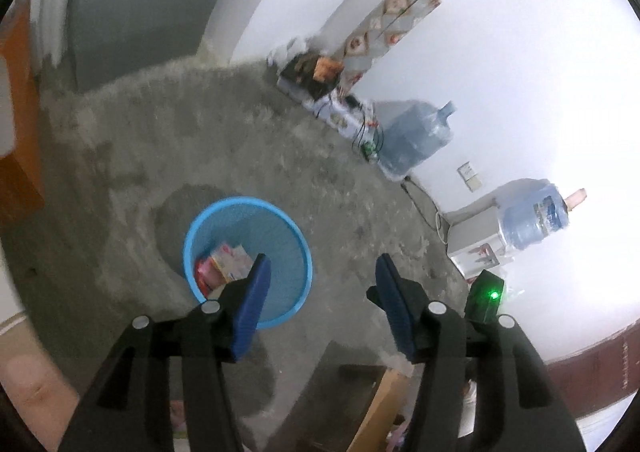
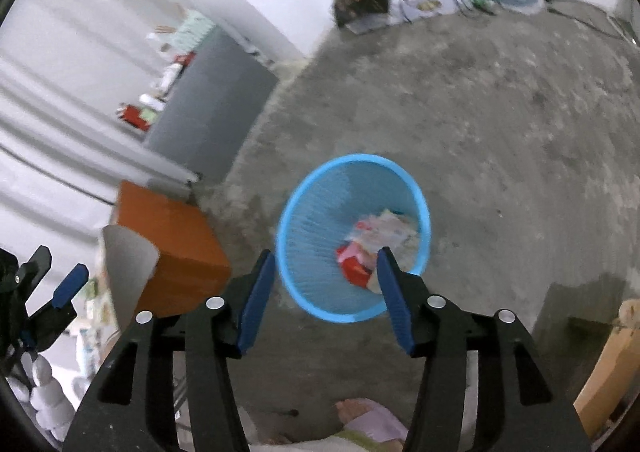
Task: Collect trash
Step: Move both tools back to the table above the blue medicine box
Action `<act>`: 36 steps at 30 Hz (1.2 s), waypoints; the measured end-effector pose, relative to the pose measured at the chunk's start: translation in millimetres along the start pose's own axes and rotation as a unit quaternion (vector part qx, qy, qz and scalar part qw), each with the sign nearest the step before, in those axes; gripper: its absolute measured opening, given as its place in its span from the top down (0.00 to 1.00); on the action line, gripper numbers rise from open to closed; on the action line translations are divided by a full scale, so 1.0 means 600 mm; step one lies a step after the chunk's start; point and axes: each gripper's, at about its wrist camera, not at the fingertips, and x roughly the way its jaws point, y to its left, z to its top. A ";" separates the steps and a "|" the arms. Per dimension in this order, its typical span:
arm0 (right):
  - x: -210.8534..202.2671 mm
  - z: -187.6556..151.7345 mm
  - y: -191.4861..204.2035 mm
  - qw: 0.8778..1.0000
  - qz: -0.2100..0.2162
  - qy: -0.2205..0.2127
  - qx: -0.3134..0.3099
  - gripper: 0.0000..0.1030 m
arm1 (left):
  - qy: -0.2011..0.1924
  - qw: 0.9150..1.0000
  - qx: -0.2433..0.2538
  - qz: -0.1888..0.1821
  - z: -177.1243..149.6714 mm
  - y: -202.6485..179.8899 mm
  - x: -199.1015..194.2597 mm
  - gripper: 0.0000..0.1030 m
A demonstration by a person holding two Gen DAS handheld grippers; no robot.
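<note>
A blue mesh waste basket (image 1: 284, 252) stands on the concrete floor, with pink, red and white wrappers (image 1: 224, 262) lying in its bottom. My left gripper (image 1: 322, 266) hangs above and to the right of the basket, open, with nothing between its blue pads. In the right wrist view the same basket (image 2: 316, 236) sits just ahead, its wrappers (image 2: 376, 240) in a heap inside. My right gripper (image 2: 326, 260) hovers over the basket's near rim, open and empty. The left gripper (image 2: 52, 284) also shows at the left edge of the right wrist view.
An orange cabinet (image 2: 176, 240) stands left of the basket, a grey cabinet (image 2: 216, 104) behind it. Water jugs (image 1: 412, 136), a white dispenser (image 1: 476, 244), cables and boxes line the white wall. A cardboard piece (image 1: 384, 408) lies near. A person's foot (image 2: 356, 410) shows below.
</note>
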 end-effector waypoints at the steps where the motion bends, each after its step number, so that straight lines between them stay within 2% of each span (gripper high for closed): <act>1: -0.011 -0.002 0.009 1.000 0.006 -0.001 -0.008 0.50 | -0.009 1.000 0.004 0.002 -0.004 -0.005 -0.021 0.45; 8: -0.056 -0.023 0.077 0.997 0.048 -0.007 -0.060 0.44 | -0.073 0.997 -0.011 0.016 -0.046 -0.008 -0.163 0.39; 19: -0.083 -0.073 0.207 0.981 0.105 0.021 -0.160 0.40 | -0.143 0.986 -0.077 0.043 -0.126 0.056 -0.329 0.37; 23: -0.086 -0.095 0.255 0.973 0.128 0.036 -0.188 0.39 | -0.166 0.978 -0.112 0.061 -0.163 0.093 -0.384 0.37; 28: -0.080 -0.120 0.311 0.960 0.180 0.076 -0.201 0.38 | -0.180 0.967 -0.153 0.090 -0.202 0.145 -0.437 0.37; 36: -0.066 -0.179 0.437 0.935 0.203 0.126 -0.260 0.38 | -0.230 0.945 -0.205 0.113 -0.265 0.224 -0.557 0.37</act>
